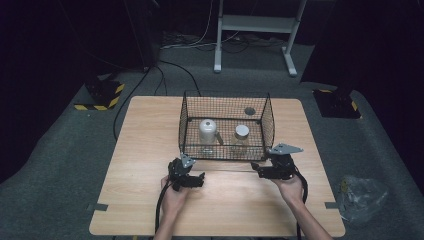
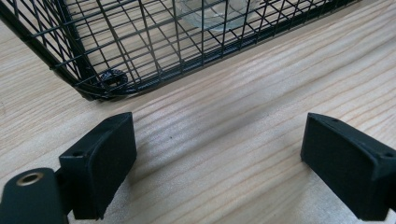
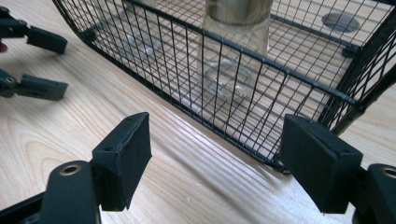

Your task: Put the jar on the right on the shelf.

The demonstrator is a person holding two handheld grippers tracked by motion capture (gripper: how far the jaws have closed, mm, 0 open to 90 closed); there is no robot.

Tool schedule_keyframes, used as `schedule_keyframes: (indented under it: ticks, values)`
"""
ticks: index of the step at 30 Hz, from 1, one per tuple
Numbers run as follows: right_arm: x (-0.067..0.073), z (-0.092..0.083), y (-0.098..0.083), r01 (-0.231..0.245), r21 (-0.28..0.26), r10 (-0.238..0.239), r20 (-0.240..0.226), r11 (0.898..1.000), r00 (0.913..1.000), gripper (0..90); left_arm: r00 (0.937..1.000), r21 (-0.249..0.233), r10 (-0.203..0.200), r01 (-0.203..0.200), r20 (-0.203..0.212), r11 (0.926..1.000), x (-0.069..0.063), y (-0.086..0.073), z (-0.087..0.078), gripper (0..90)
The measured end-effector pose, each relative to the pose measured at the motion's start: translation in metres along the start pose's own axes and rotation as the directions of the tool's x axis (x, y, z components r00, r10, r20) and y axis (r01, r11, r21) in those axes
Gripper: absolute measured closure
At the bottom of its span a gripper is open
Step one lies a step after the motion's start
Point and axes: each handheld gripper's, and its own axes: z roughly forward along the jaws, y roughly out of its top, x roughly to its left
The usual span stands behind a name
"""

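Note:
A black wire basket [image 1: 225, 151] stands on the far middle of the wooden table [image 1: 150, 150]. Two glass jars are upright inside it: a larger one with a silvery top [image 1: 207, 132] on the left and a smaller white-lidded jar [image 1: 241, 137] on the right. My left gripper [image 1: 198, 178] rests near the basket's front left corner [image 2: 100, 86], open with nothing between its jaws [image 2: 217, 158]. My right gripper [image 1: 259, 167] hovers by the front right corner, also open and empty [image 3: 215, 158]. In the right gripper view a clear jar [image 3: 236, 51] shows through the mesh [image 3: 224, 107], with the left gripper [image 3: 51, 63] farther off.
A round cable hole [image 1: 249, 111] sits in the tabletop under the basket's far right corner. Bare wood stretches in front of the basket to the table's near edge. A crumpled clear plastic bag [image 1: 362, 192] lies on the floor at the right.

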Motion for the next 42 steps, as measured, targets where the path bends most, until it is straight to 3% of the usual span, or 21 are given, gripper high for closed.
schedule_keyframes:
  ticks: [27,42]
  values:
    - [0.008,0.037,-0.021,0.044,0.126,-0.049,0.042,0.991,0.9979,24.7,1.0000,0.000,0.000,0.000,0.000,1.0000,0.000,0.000,0.000,10.5]
    - [0.006,0.056,-0.032,0.027,0.137,-0.036,0.070,0.990,0.9969,24.4,1.0000,-0.001,0.001,-0.001,0.000,1.0000,0.000,0.000,0.000,10.5]
